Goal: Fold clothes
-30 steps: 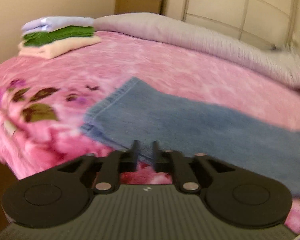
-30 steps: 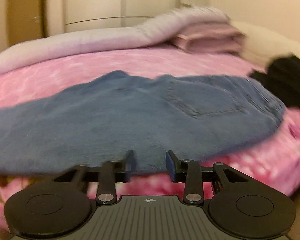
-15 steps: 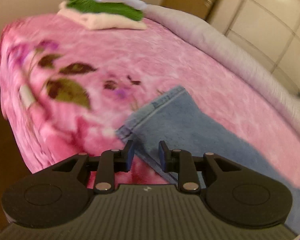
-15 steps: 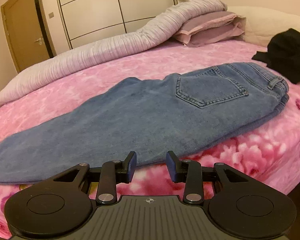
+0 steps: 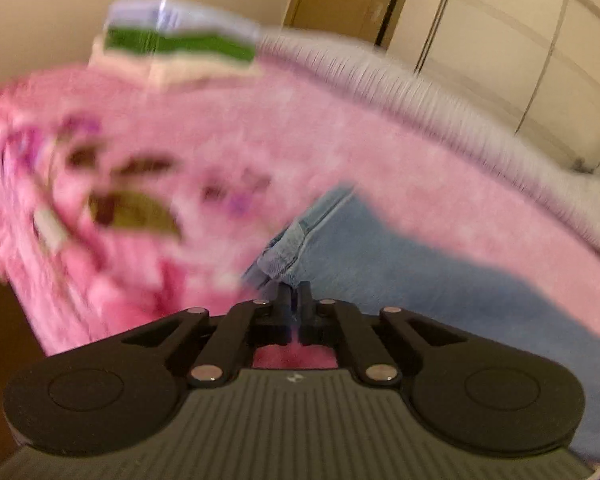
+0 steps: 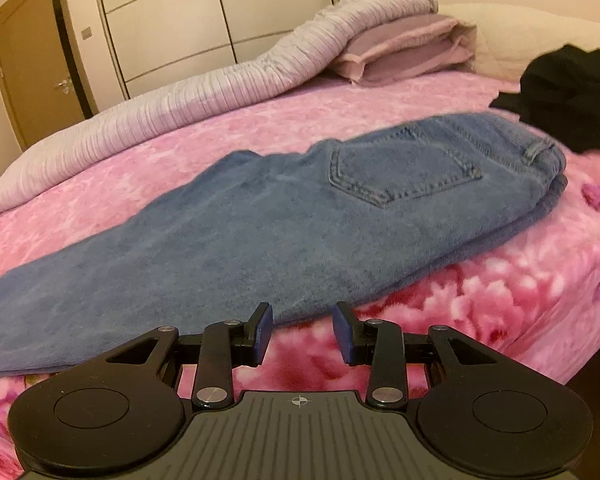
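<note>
Blue jeans [image 6: 300, 220] lie folded lengthwise across the pink floral bedspread [image 6: 500, 292], waist and back pocket to the right, legs running left. The left wrist view is blurred. It shows the leg hem of the jeans [image 5: 296, 240] bunched up right at my left gripper [image 5: 294, 292], whose fingers are closed together on the hem's near corner. My right gripper [image 6: 302, 320] is open just in front of the jeans' near edge around the thigh, with nothing between its fingers.
A stack of folded clothes [image 5: 172, 44] in lilac, green and cream sits at the far left corner of the bed. A black garment [image 6: 568, 92] lies by the waist end. A rolled lilac quilt [image 6: 200, 100] and pillows [image 6: 412, 52] line the far side.
My left gripper has closed from open onto the hem of the jeans leg, and its view swung. My right gripper stays open and has edged slightly closer to the jeans.
</note>
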Demonstrator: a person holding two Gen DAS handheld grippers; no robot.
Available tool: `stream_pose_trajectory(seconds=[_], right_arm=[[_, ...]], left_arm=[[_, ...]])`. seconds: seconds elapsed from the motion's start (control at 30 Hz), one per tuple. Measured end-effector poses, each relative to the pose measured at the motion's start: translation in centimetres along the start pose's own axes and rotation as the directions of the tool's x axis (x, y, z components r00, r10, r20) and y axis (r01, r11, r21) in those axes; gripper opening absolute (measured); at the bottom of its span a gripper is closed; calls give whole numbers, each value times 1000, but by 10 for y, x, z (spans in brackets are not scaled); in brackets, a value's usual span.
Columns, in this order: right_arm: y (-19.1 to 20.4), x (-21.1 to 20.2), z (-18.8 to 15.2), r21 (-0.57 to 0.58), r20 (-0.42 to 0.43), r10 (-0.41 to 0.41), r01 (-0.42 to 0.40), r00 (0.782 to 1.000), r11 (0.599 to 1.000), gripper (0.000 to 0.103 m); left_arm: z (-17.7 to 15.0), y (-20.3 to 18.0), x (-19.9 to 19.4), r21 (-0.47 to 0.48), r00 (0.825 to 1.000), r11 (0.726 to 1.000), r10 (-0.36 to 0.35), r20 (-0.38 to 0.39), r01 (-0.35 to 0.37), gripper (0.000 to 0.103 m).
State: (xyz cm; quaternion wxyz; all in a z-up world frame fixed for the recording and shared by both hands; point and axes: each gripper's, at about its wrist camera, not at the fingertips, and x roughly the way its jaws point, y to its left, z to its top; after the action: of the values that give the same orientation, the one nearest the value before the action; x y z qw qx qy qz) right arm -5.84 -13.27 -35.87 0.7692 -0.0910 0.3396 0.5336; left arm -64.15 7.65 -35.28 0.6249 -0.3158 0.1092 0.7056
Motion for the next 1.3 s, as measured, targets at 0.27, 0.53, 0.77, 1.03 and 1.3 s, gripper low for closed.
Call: stream_pose_trajectory(seconds=[0.27,0.53,0.77,1.03,1.3], right_arm=[[5,-1,11,-36,47,12,-10,999,999,38],[27,41,1,-278,53,-23,37,998,960,44],[29,5,10,-179,-42,-47,39,998,983,46],[27,-41,16,-98,-95,-59,49,994,994,53],[9,-75,5,-77,-66,-114,108,991,991,55]], left_arm=[[-3,-39,-33,222,971,959,133,198,-177,13],[-36,-71,9,438,992,890,115,47,-124,22],[-31,-106,-43,411,985,907,146,-96,-94,30],[-62,-169,-107,438,987,898,43,-154,30,39],[-83,-194,-146,479,989,875,-3,-150,75,39]])
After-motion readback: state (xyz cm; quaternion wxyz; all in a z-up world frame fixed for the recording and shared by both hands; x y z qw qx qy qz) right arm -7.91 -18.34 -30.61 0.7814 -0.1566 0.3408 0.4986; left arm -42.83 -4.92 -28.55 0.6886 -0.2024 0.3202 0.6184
